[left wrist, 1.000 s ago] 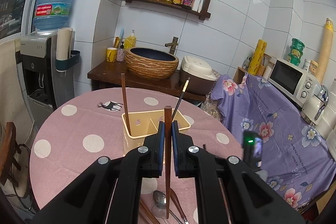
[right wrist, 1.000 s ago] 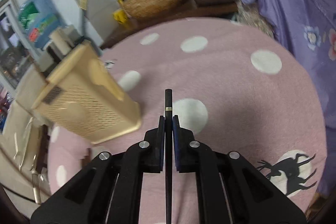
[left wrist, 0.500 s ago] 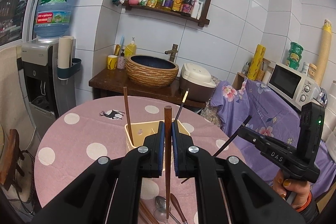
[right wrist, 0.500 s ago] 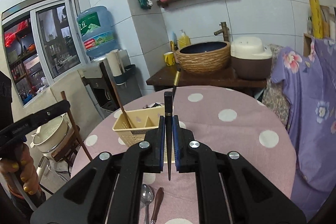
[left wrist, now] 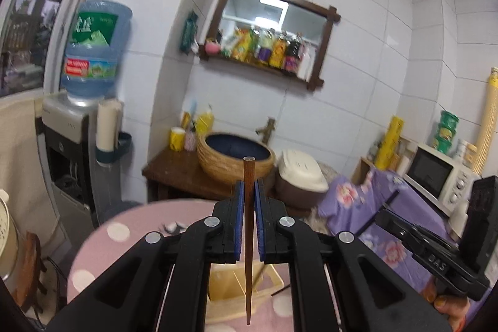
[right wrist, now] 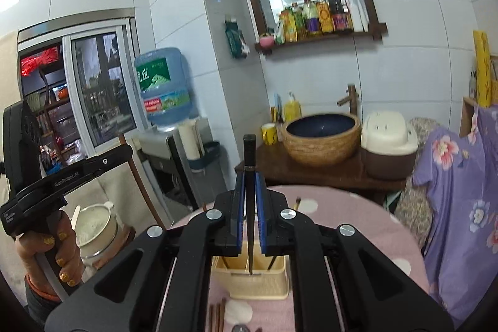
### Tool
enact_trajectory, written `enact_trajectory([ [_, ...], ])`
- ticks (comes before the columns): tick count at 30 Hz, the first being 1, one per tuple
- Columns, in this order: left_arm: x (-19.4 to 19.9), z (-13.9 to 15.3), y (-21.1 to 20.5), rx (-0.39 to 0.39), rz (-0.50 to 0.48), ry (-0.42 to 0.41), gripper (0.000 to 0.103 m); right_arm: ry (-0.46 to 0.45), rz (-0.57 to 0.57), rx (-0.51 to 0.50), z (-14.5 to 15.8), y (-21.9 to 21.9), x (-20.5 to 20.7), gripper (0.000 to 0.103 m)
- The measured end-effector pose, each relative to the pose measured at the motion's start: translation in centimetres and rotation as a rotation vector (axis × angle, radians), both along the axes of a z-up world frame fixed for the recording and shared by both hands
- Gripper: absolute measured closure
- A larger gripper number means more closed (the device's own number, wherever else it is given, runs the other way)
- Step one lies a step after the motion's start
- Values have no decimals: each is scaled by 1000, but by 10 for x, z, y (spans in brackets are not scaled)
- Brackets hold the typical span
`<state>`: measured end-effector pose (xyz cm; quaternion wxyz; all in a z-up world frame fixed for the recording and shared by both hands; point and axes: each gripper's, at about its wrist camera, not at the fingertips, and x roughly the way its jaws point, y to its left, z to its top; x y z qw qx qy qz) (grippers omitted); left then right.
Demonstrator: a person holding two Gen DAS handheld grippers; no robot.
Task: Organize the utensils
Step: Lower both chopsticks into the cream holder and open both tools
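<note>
My left gripper (left wrist: pixel 248 192) is shut on a brown wooden chopstick (left wrist: pixel 248 238) held upright, its tip above the cream utensil holder (left wrist: pixel 230 291) on the pink dotted table (left wrist: pixel 124 235). My right gripper (right wrist: pixel 249 185) is shut on a black chopstick (right wrist: pixel 250 207), also upright, with its tip over the holder (right wrist: pixel 258 282). Two chopsticks stand in the holder, their tops just showing behind my fingers (right wrist: pixel 297 203). More chopsticks (right wrist: pixel 216 318) and a spoon lie on the table in front of the holder. Each gripper shows in the other's view.
Behind the table stands a dark wooden counter (right wrist: pixel 326 173) with a woven basin (right wrist: pixel 322 136) and a rice cooker (right wrist: pixel 389 142). A water dispenser (left wrist: pixel 71 145) is at the left. A purple flowered cloth (right wrist: pixel 460 192) and a microwave (left wrist: pixel 439 176) are at the right.
Both grippers have tilted upward and moved in over the holder, so the table has dropped low in both views. Each still holds its chopstick.
</note>
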<state>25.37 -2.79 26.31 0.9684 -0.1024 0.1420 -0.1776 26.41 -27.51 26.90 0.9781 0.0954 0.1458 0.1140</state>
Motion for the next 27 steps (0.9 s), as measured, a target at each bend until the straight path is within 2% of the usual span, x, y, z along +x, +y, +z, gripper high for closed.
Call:
enact_trajectory([
  [4,23,-3,-6,21,79,-24,95,-16,-46,-40,-1,12,25,95],
  [10,47,-56,-10,54,135,36,95,88,-81,-57,-55,16,60,95],
  [15,58,-102,-7,49,139,127,95,167,-83,-48,-96,14,76,95],
  [20,64,-131,-4,45,133,194,95,212,-81,-34,-122,11,83,95],
  [25,69,-145,-3,34,117,243,95,190,-83,-13,-128,8,80,95],
  [27,66,-148,-3,36,118,240,92,187,-78,-9,-129,8,77,88],
])
